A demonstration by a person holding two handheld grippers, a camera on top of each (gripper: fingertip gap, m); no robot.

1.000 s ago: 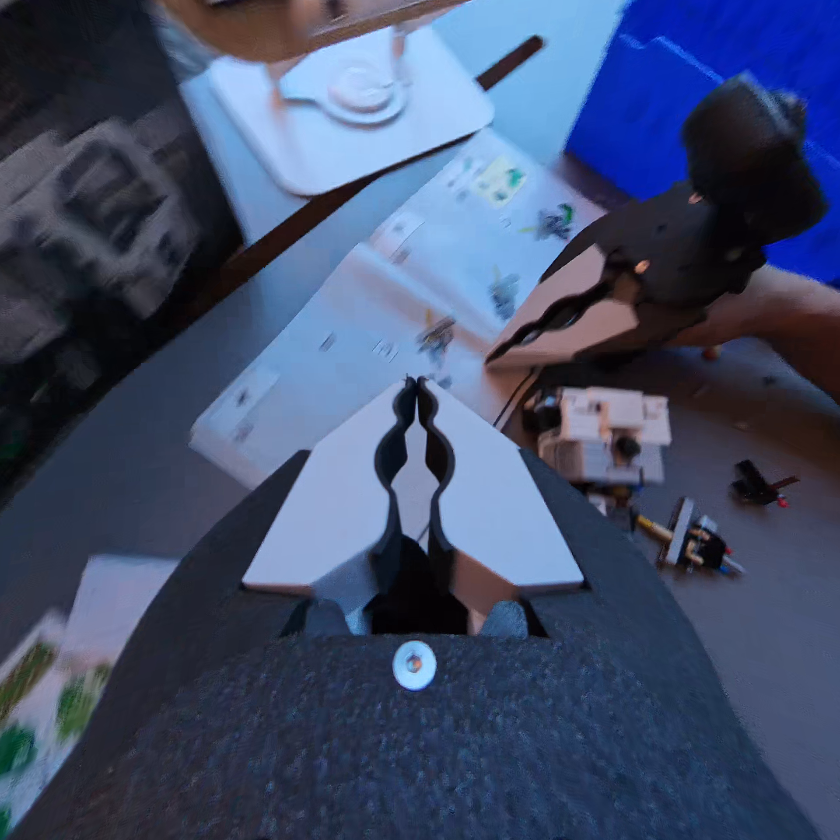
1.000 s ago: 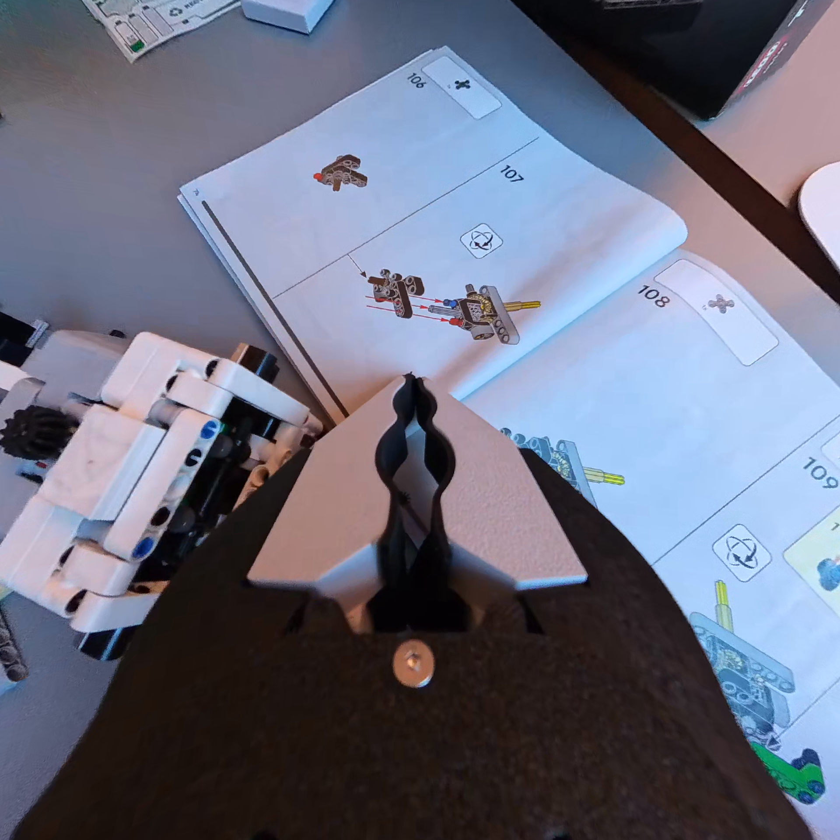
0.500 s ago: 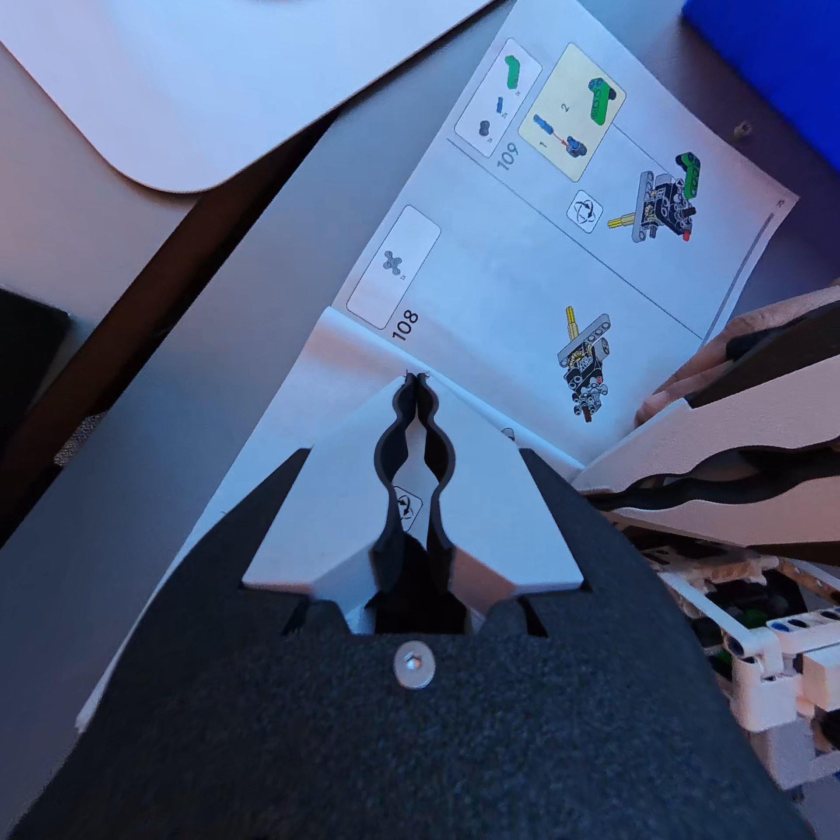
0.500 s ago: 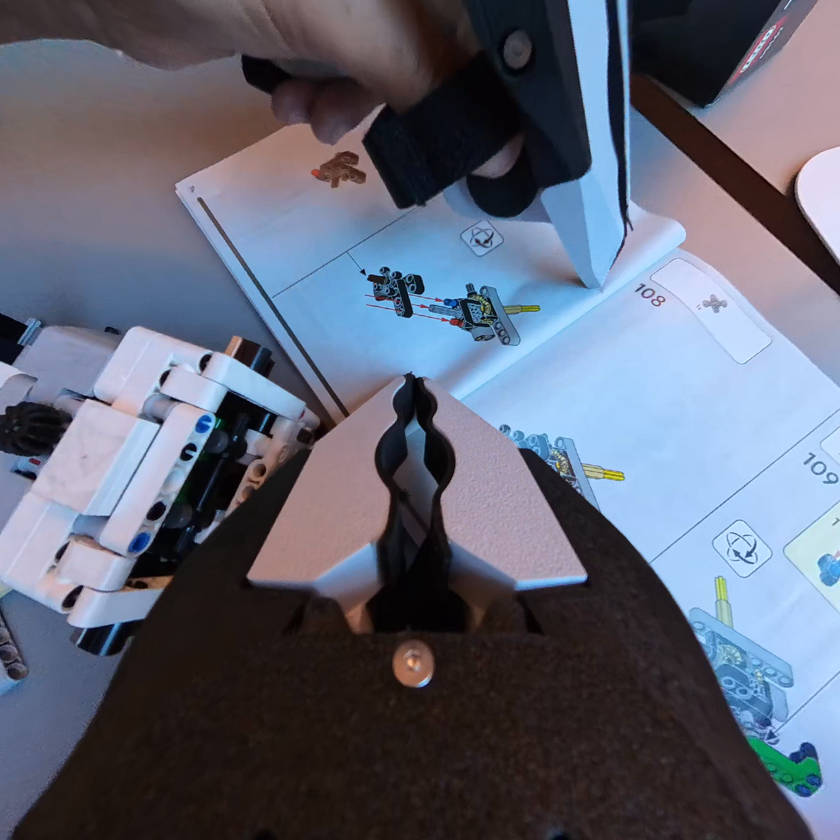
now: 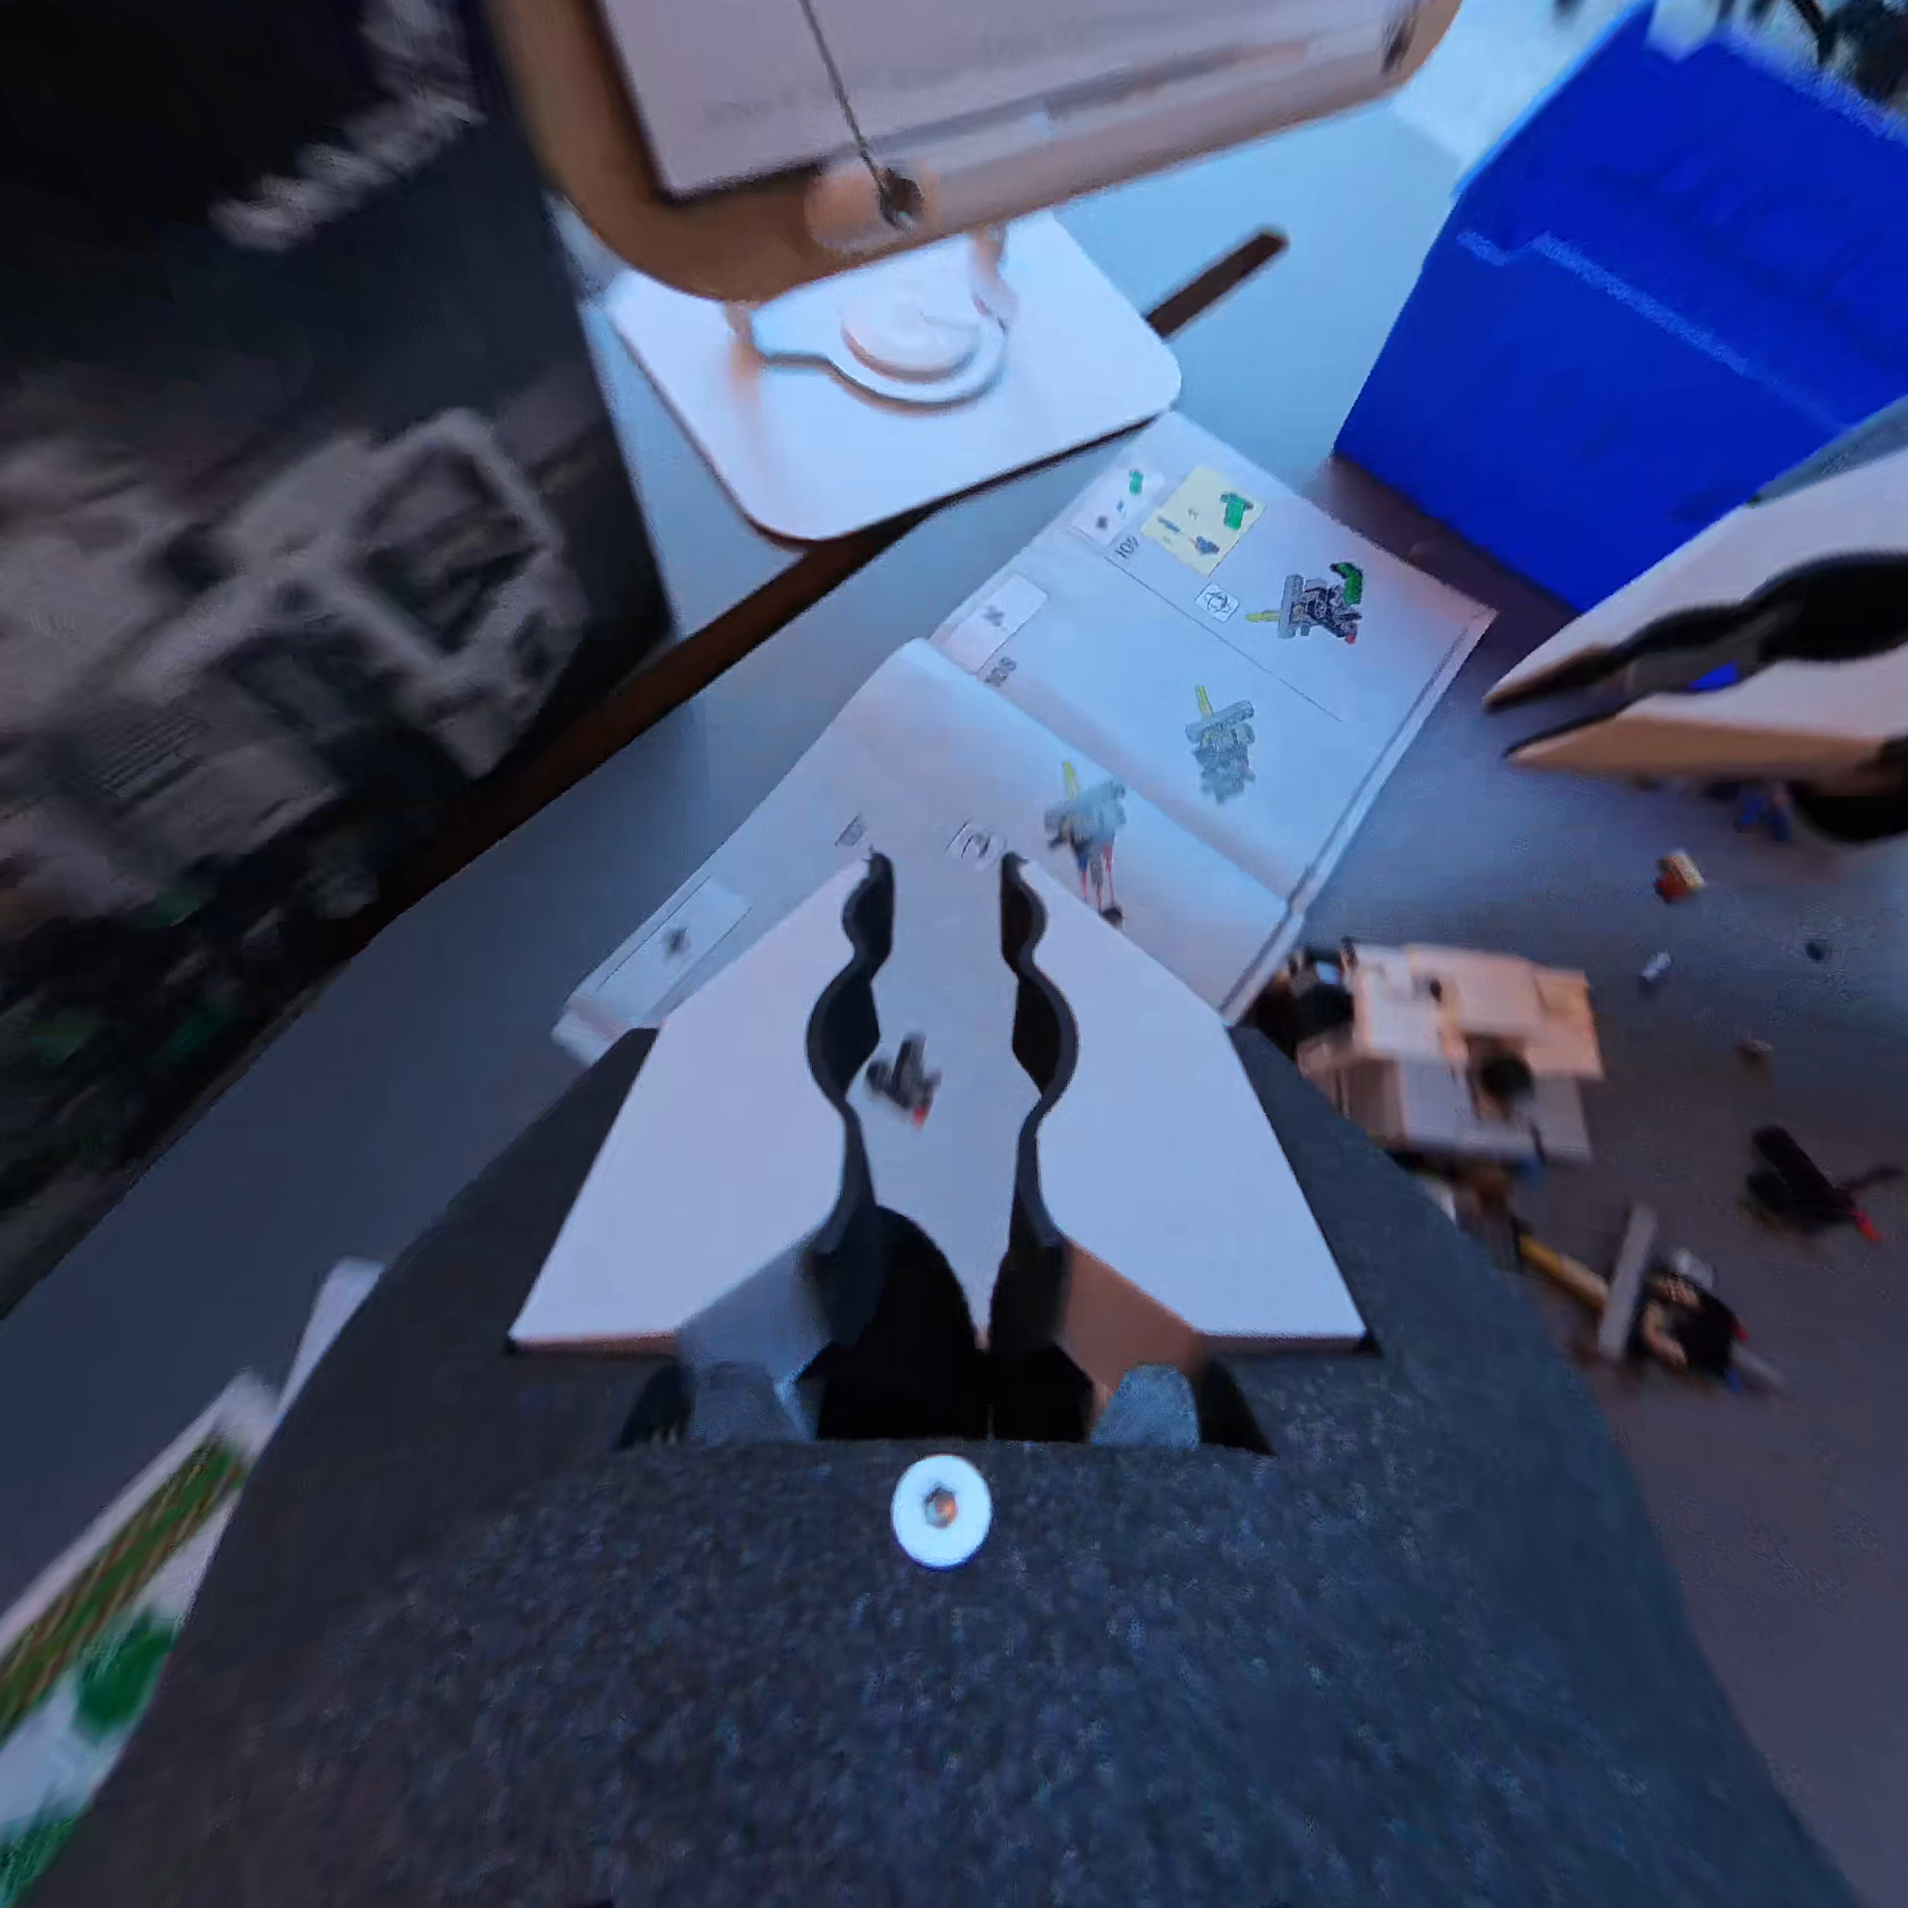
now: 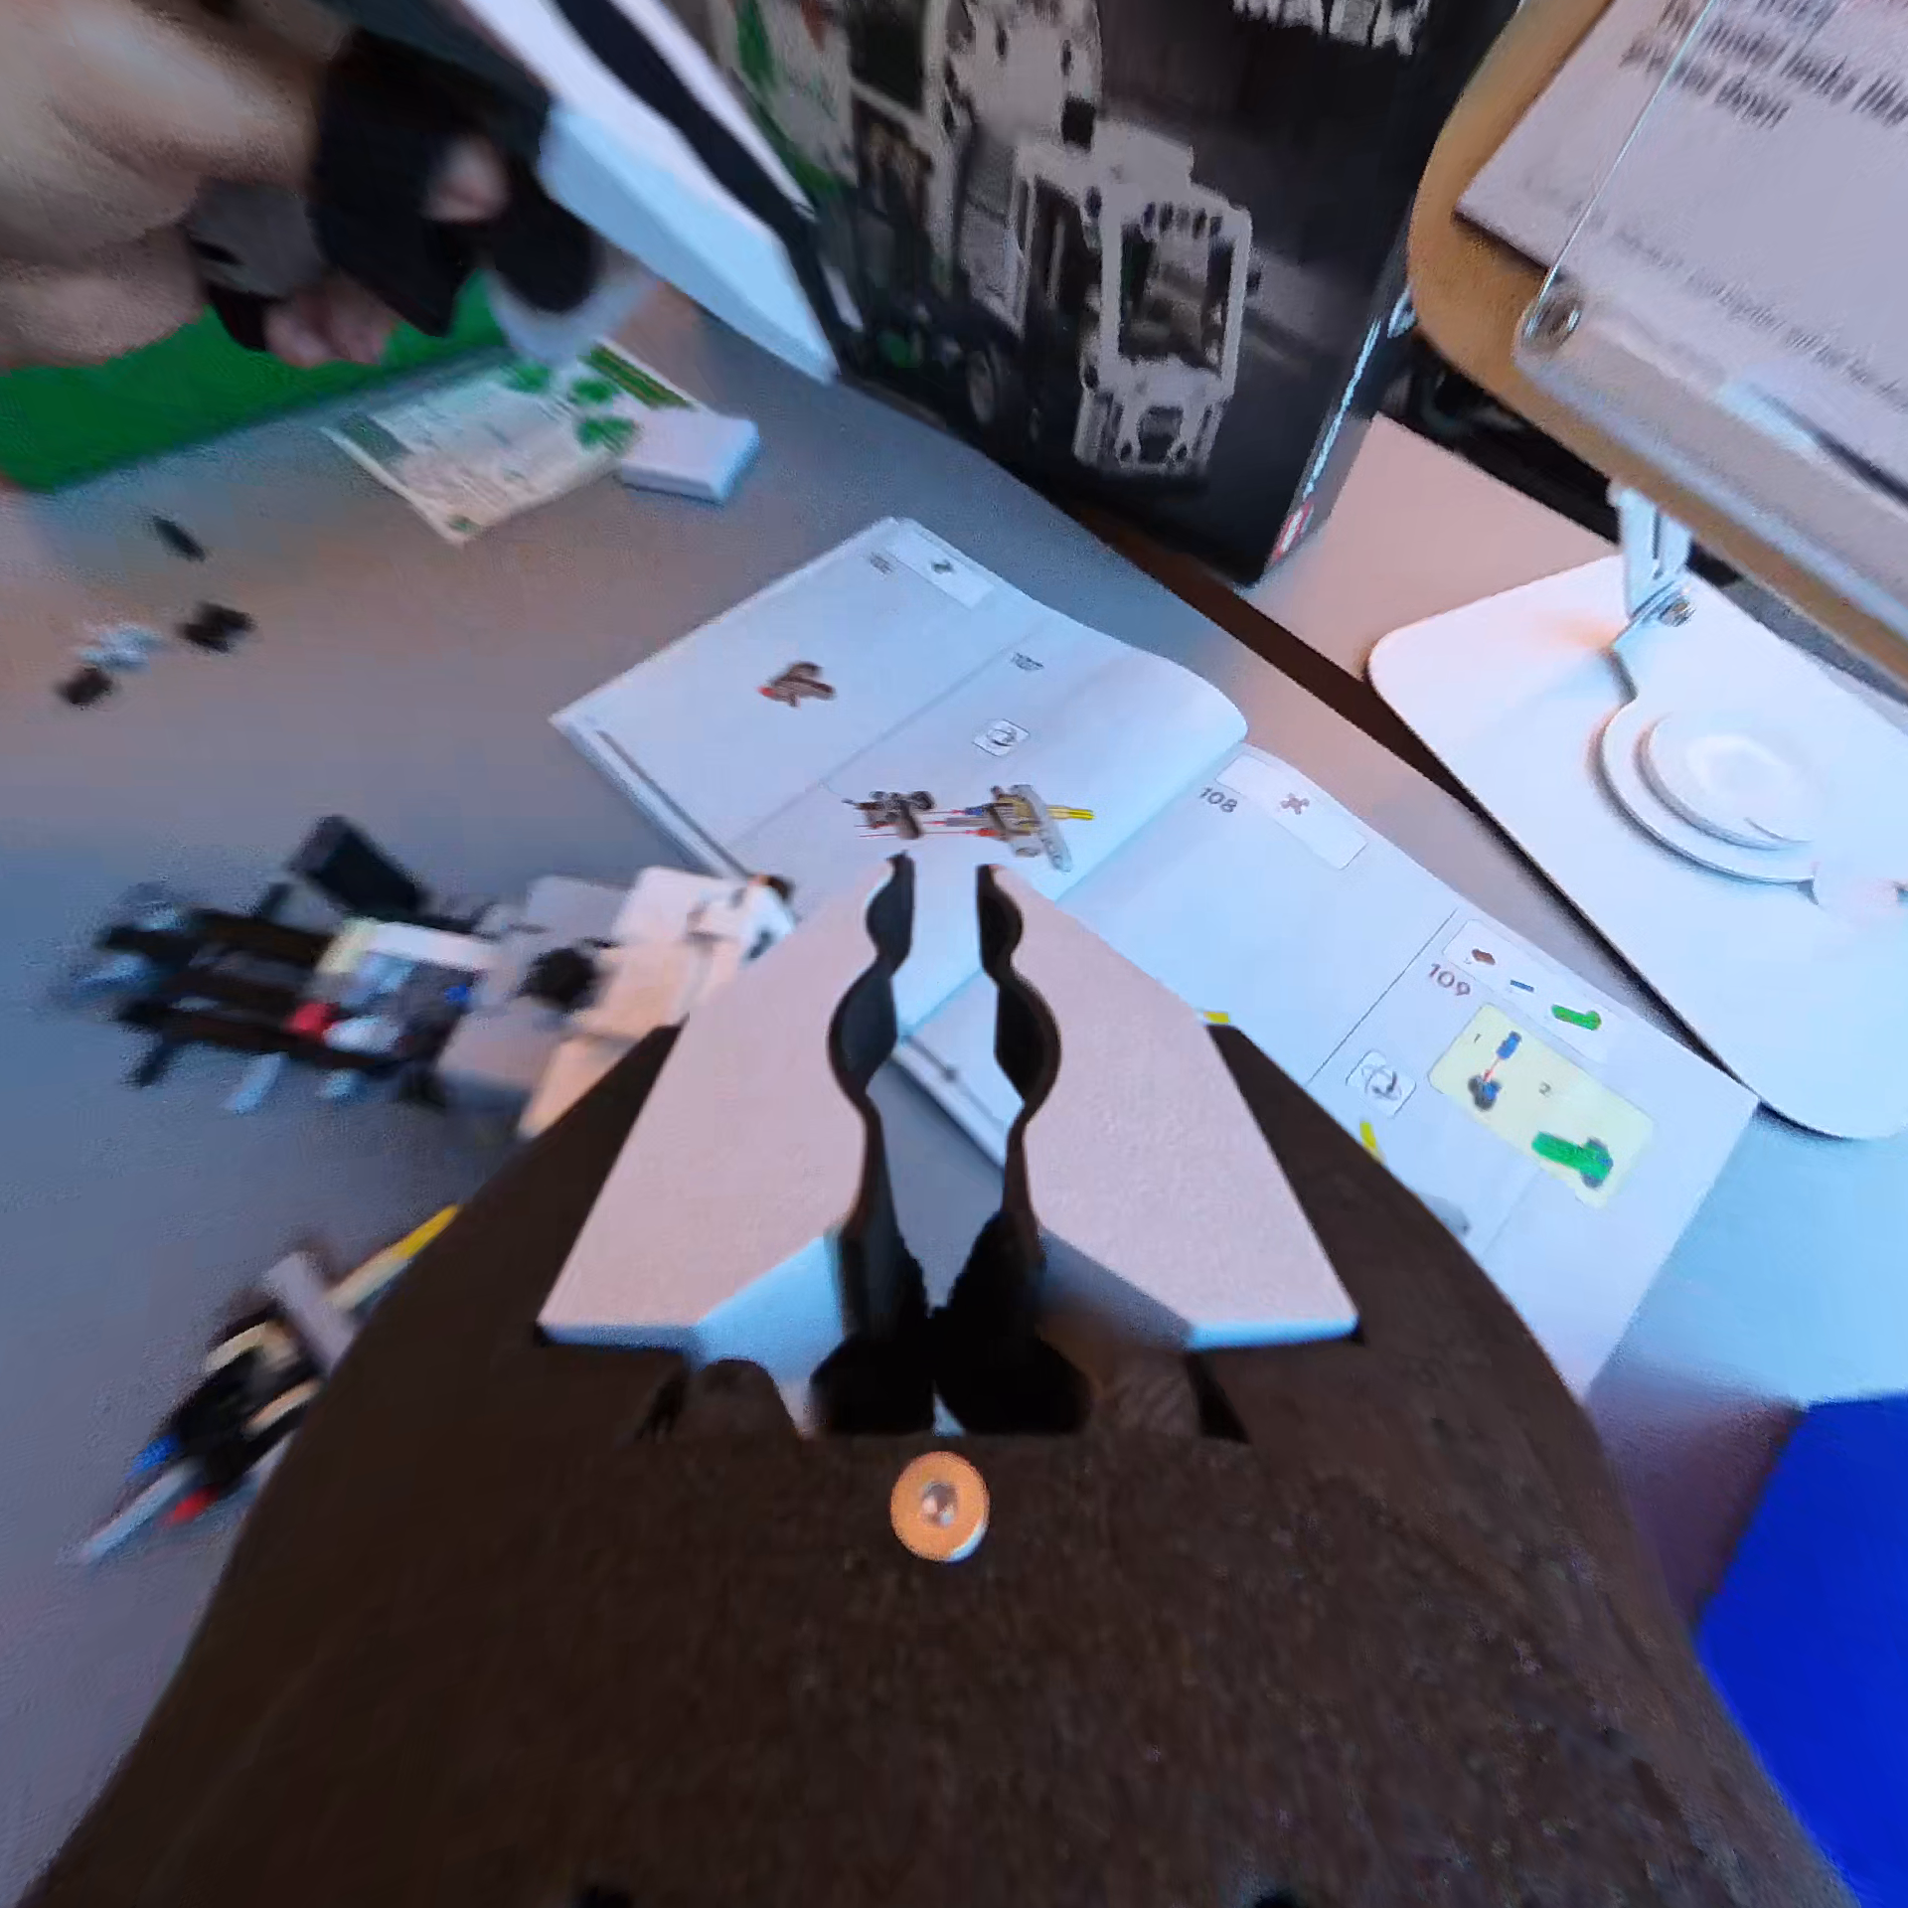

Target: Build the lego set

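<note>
The open instruction booklet (image 5: 1239,671) lies on the grey table, also in the right wrist view (image 6: 929,671). A part-built white and black lego model (image 5: 1445,1043) sits beside its near edge (image 6: 671,934). A small grey sub-assembly with a yellow axle (image 5: 1652,1311) lies nearer (image 6: 243,1373). My left gripper (image 5: 942,872) is open and empty, held above the booklet. My right gripper (image 6: 942,872) is open with a narrower gap, empty, above the booklet's edge. Each gripper shows in the other's view, the right one (image 5: 1704,671) and the left one (image 6: 661,207). Both views are blurred.
The black lego box (image 6: 1084,258) stands behind the booklet. A white monitor stand base (image 6: 1652,805) is at the back right. A blue bin (image 5: 1652,310), a green bin (image 6: 155,413), a leaflet (image 6: 485,444) and loose small pieces (image 6: 207,625) lie around.
Both grippers have opened from shut. Both have pulled up and back from the booklet; the left one's tip was on the page half a second ago.
</note>
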